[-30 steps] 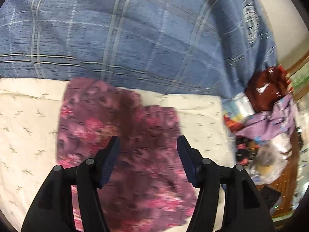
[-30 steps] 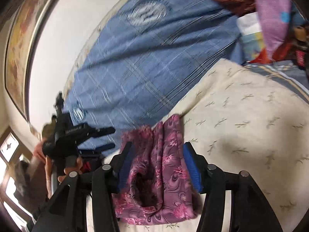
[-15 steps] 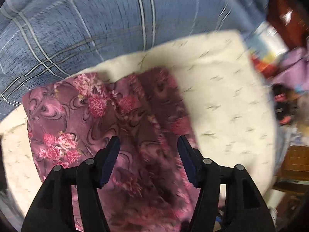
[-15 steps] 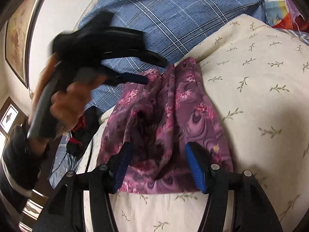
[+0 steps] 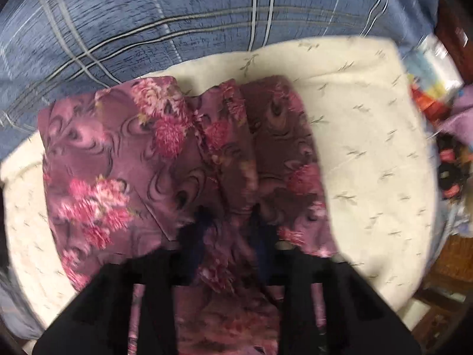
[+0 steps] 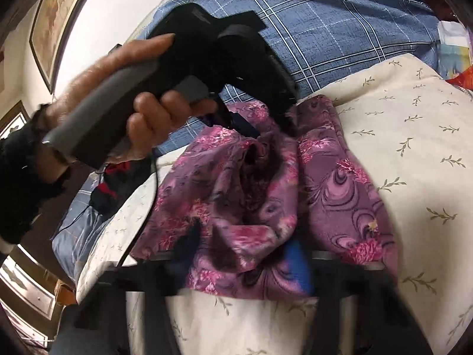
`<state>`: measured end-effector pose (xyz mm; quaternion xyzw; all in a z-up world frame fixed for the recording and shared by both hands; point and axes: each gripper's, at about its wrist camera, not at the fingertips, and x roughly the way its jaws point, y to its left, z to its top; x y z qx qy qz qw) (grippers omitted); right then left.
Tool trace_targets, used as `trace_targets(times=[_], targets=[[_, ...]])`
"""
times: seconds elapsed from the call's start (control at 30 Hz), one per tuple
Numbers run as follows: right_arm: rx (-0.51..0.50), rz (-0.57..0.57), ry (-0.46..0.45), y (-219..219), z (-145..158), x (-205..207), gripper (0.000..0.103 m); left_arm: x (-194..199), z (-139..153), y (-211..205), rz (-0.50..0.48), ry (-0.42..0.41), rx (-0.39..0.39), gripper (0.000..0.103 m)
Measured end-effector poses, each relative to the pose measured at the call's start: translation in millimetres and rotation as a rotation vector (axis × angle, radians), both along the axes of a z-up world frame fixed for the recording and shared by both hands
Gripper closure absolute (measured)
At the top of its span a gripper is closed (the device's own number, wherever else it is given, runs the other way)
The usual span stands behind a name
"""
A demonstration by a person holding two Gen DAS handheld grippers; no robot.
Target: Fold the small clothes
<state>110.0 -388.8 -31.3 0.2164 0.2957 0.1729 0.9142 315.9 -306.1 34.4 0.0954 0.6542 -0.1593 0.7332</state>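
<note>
A purple floral garment (image 5: 183, 159) lies bunched on a cream pillow (image 5: 369, 153); it also shows in the right wrist view (image 6: 266, 195). My left gripper (image 5: 233, 230) sits down on the cloth, its jaws narrowed around a raised fold; in the right wrist view (image 6: 266, 124) it pinches the garment's far edge. My right gripper (image 6: 245, 251) is at the garment's near edge with cloth gathered between its narrowed, blurred fingers.
A blue plaid blanket (image 5: 177, 14) lies behind the pillow. Piled clothes and bags (image 5: 443, 103) sit at the right. A framed picture (image 6: 53, 14) hangs on the wall at the left. Dark clothing (image 6: 112, 183) lies left of the pillow.
Both grippers have dropped onto the garment and narrowed their jaws around folds of cloth. The left gripper came in from the far side to the garment's far edge.
</note>
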Motion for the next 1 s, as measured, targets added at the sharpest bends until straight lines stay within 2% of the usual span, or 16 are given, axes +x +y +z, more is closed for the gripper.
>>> trace_targets(times=[0.1,0.27,0.33,0.4,0.47,0.5,0.53,0.6,0.63,0.67,0.7,0.73,0.8,0.83,0.87,1.0], targets=[[0.066,-0.008,-0.044,-7.5,4.4,-4.7,0.098,-12.5,13.6,9.2,0.025,-0.047,-0.06,0.096],[0.145,-0.053,-0.127,-32.5,23.5,-30.0,0.098,-36.5,32.5,0.9,0.014,-0.041,-0.219,0.096],[0.168,-0.089,-0.133,-44.9,23.6,-39.1,0.098,-42.6,31.0,-12.5,-0.011,-0.049,-0.23,0.096],[0.169,-0.125,-0.101,-55.6,14.7,-41.7,0.098,-43.3,20.4,-26.0,-0.021,-0.051,-0.221,0.096],[0.173,-0.129,-0.04,-60.7,2.0,-37.4,0.098,-39.6,11.4,-30.6,0.011,-0.035,-0.237,0.096],[0.166,-0.113,0.015,-61.2,-7.5,-32.1,0.097,-37.6,9.7,-25.7,0.036,-0.027,-0.275,0.096],[0.152,-0.119,0.045,-61.9,-12.3,-29.9,0.091,-35.9,10.7,-20.2,0.05,-0.022,-0.304,0.095],[0.168,-0.096,0.07,-68.3,-15.5,-31.0,0.087,-34.0,23.3,0.3,0.076,-0.026,-0.384,0.095],[0.174,-0.095,0.066,-71.9,-11.9,-32.3,0.083,-35.3,39.4,18.1,0.081,-0.066,-0.428,0.094],[0.179,-0.101,0.047,-79.8,-3.5,-34.9,0.071,-38.3,49.9,26.5,0.078,-0.093,-0.458,0.09],[0.179,-0.117,0.02,-86.6,5.1,-38.4,0.065,-38.7,66.6,49.1,0.08,-0.144,-0.507,0.077],[0.179,-0.147,-0.012,-94.3,14.3,-39.6,0.055,-37.5,78.1,72.2,0.109,-0.198,-0.531,0.052],[0.19,-0.178,-0.052,-109.3,33.5,-28.1,0.051,-36.3,80.0,105.0,0.187,-0.285,-0.516,0.033],[0.191,-0.174,-0.044,-112.5,40.5,-15.5,0.051,-31.6,78.3,121.1,0.215,-0.299,-0.491,0.033],[0.188,-0.16,-0.028,-113.9,46.4,1.6,0.05,-25.0,69.0,138.0,0.247,-0.276,-0.478,0.033],[0.201,-0.083,0.12,-102.9,50.4,89.1,0.05,-12.8,20.9,167.9,0.359,-0.129,-0.511,0.033]])
